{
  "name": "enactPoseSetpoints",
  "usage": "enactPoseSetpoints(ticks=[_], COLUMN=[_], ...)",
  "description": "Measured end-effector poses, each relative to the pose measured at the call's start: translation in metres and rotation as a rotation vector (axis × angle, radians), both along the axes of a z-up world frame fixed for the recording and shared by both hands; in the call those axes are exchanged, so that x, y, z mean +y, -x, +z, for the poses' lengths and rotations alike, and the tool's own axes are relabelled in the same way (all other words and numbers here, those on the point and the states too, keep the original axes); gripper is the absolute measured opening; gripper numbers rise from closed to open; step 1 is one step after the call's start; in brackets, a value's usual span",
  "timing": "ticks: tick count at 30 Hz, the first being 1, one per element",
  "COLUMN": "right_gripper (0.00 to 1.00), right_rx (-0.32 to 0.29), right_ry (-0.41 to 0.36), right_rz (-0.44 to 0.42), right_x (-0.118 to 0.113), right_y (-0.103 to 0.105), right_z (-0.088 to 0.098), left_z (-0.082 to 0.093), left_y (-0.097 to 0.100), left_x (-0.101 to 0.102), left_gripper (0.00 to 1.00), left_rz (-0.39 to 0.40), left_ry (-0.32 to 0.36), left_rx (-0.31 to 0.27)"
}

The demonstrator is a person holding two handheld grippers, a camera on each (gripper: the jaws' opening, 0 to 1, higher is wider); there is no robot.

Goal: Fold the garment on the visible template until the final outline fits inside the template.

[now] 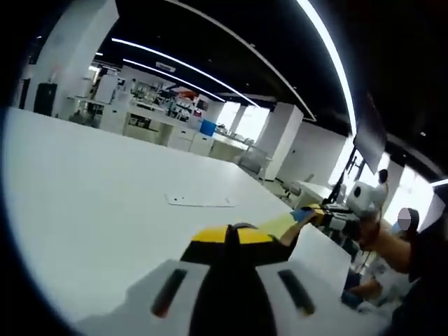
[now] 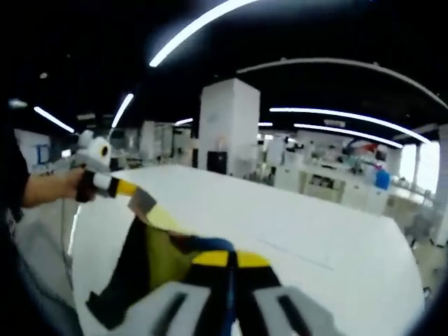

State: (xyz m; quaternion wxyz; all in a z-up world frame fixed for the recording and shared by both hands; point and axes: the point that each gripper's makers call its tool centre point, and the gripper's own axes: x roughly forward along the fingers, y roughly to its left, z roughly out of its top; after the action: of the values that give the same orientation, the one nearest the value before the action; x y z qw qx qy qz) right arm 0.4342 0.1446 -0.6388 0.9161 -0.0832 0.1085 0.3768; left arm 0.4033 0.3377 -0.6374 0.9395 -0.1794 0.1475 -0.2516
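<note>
Claws, left (image 1: 233, 234) and right (image 2: 229, 260), both pinching garment (image 2: 150, 255) lifted above table (image 2: 280, 210); folding evidently unfinished.

bright ceiling strips, blurred fisheye edges

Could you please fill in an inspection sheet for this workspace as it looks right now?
Surface: white table, faint rectangular template outline.
Job's things: yellow and black garment, lifted off the table between both grippers.
Clutter: nothing seen.
Grippers: left gripper and right gripper, both shut on the garment.
Cables: nothing seen.
Surroundings: open office with ceiling light strips, white pillar, desks.
</note>
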Motion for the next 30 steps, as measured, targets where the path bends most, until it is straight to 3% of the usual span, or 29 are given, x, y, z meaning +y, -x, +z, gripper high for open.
enactPoseSetpoints(ticks=[6,13,23,27,30], right_gripper=[0.00,0.00,0.00,0.00,0.00], right_rx=[0.004,0.023,0.079,0.119,0.144], right_ry=[-0.028,-0.018,0.028,0.037,0.025], right_rz=[-0.017,-0.074,-0.148,-0.183,-0.200], right_x=[0.009,0.009,0.014,0.012,0.013], right_y=[-0.020,-0.058,-0.107,-0.121,-0.136], right_z=[0.002,-0.011,-0.058,-0.082,-0.097], left_z=[-0.003,-0.016,-0.069,-0.087,-0.102], left_y=[-0.025,-0.058,-0.110,-0.122,-0.134], left_x=[0.008,0.015,0.021,0.020,0.019], left_gripper=[0.00,0.00,0.00,0.00,0.00], left_rz=[0.066,0.135,0.259,0.282,0.296], left_ry=[0.077,0.141,0.193,0.155,0.167], left_rx=[0.015,0.034,0.120,0.134,0.160])
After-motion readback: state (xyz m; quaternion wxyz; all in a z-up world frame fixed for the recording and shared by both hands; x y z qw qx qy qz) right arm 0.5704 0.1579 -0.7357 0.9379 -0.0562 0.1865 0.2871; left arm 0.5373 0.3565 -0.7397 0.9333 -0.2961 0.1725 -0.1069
